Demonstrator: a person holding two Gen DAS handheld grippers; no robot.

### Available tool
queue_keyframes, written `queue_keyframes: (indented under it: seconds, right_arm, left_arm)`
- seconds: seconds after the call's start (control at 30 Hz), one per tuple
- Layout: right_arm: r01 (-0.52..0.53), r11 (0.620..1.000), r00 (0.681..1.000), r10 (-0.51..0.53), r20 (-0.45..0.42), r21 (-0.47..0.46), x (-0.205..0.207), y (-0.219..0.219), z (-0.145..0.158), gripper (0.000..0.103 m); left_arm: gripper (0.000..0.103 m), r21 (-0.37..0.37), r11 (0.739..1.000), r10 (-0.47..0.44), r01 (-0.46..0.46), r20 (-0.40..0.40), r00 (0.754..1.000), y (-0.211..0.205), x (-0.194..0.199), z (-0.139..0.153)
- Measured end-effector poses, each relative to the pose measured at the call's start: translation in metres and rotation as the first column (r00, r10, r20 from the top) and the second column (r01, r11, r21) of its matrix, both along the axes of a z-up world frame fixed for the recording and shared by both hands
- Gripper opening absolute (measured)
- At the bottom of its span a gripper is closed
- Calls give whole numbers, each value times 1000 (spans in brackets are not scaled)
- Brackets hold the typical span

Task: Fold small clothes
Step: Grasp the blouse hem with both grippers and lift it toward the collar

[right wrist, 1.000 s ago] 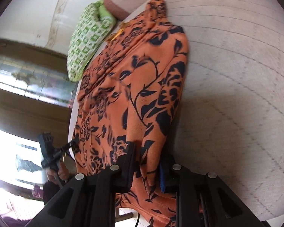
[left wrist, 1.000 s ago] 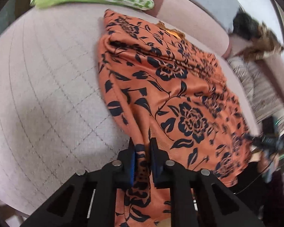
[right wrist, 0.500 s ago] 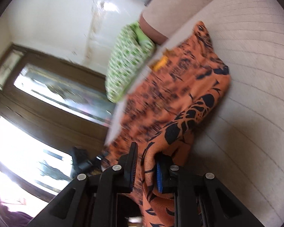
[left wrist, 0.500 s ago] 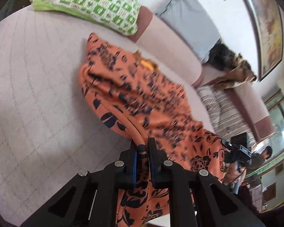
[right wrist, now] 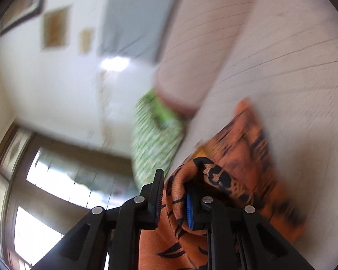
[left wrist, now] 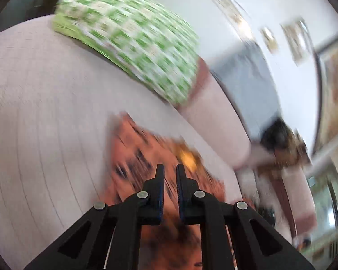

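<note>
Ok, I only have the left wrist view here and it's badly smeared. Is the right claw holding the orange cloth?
Observer: Yes. The right claw is shut on a bunched fold of the orange cloth, squeezed between its pads.
Operator: Is anything sharp enough to read the print?
Observer: Close to the claw, yes: black leaf shapes on orange. Farther out it smears.
Operator: What is behind that claw?
Observer: A green patterned pillow at the end of the sofa, with a bright window beyond it.
</note>
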State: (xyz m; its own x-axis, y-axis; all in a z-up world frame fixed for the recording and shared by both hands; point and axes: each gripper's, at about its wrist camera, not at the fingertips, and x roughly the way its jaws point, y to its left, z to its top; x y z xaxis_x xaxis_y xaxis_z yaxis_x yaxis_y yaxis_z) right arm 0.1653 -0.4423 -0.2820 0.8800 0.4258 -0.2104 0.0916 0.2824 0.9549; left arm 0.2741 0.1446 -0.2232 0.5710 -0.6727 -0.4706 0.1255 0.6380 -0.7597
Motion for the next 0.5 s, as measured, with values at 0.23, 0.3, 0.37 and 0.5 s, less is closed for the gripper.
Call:
queue_keyframes:
  seconds: [0.23, 0.3, 0.37, 0.5]
  right_arm:
    - [4, 1000, 983, -2, -184, 8, 48, -12, -49, 71]
    - [-5, 1000, 984, 2, -178, -16, 48, -7, -41, 73]
    - [0, 1000, 987, 0, -159, -1, 48, -10, -38, 73]
    - [15, 1000, 990, -12, -144, 23, 25, -13, -35, 73]
  left_arm:
    - [7, 192, 979, -37, 67, -154, 987, -40, 27, -26]
    - [8, 236, 969, -47, 75, -121, 991, -45, 11, -15]
    - [29, 244, 967, -46, 69, -100, 994, -41, -6, -8]
    - [64, 193, 980, -36, 54, -97, 995, -35, -42, -1]
